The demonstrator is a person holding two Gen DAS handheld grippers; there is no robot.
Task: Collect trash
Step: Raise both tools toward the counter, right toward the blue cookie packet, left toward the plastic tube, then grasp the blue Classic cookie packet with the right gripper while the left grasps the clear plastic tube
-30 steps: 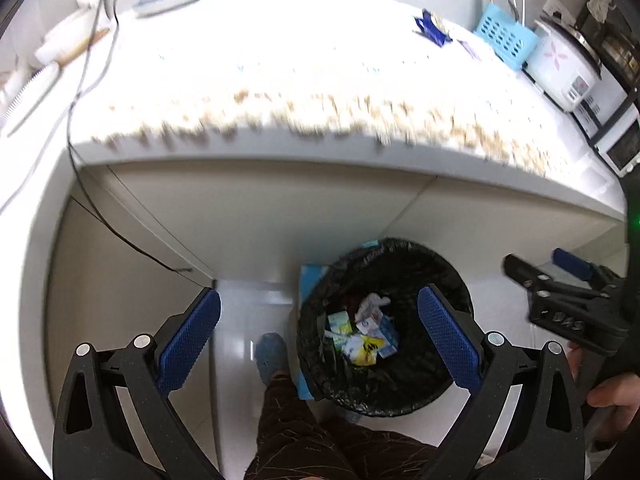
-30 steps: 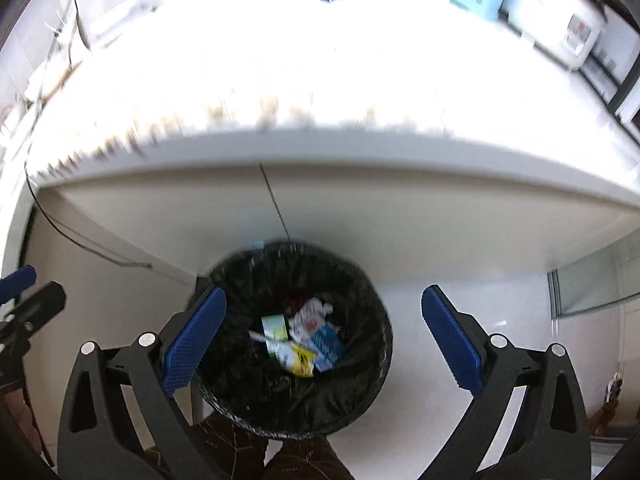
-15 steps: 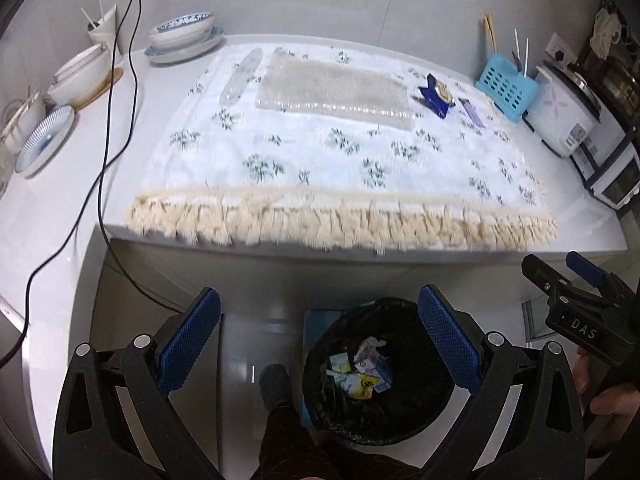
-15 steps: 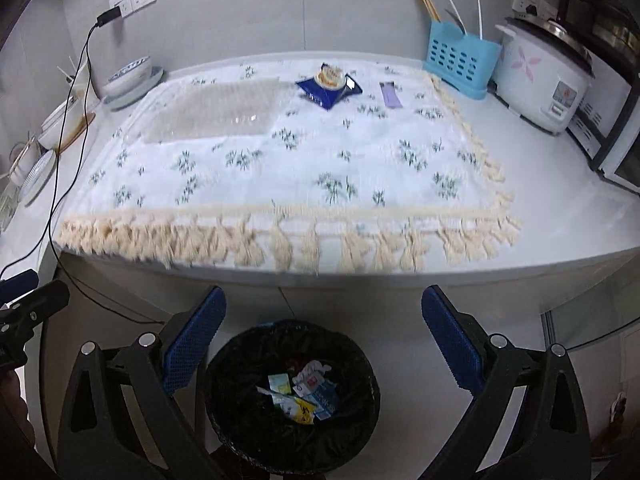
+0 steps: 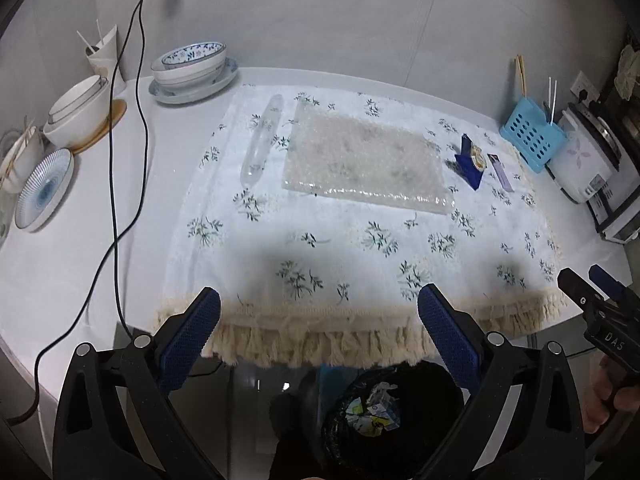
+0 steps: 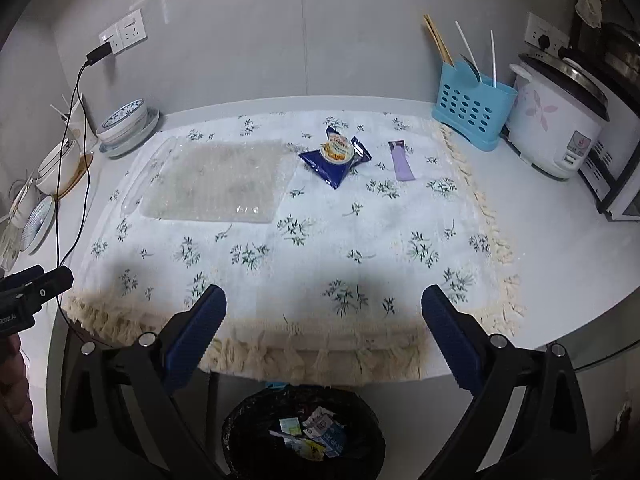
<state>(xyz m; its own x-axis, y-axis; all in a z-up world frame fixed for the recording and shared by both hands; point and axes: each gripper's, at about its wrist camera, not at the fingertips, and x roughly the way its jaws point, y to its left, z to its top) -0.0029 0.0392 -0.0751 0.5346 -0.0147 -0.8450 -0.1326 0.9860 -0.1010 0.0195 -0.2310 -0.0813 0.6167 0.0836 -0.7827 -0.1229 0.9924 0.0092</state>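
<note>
The cloth [image 6: 320,240] across the middle is white with small dark-green sprigs and a cream fringe. On it, upper centre, the snack packet [image 6: 335,156] is dark blue with a white and orange round print; to its right the small wrapper [image 6: 402,161] is pale purple. The clear bubble sheet [image 6: 216,178] at centre left shows a bumpy texture. Upper right, the holder [image 6: 470,110] is light blue with round holes, and the cooker [image 6: 554,128] white with a pink flower. Upper left, the bowl [image 5: 192,62] is white with blue pattern; the plate [image 5: 44,188] has blue rays. The bin [image 6: 304,436] at bottom is black. Gripper pads [image 6: 196,330] are blue on black arms.
</note>
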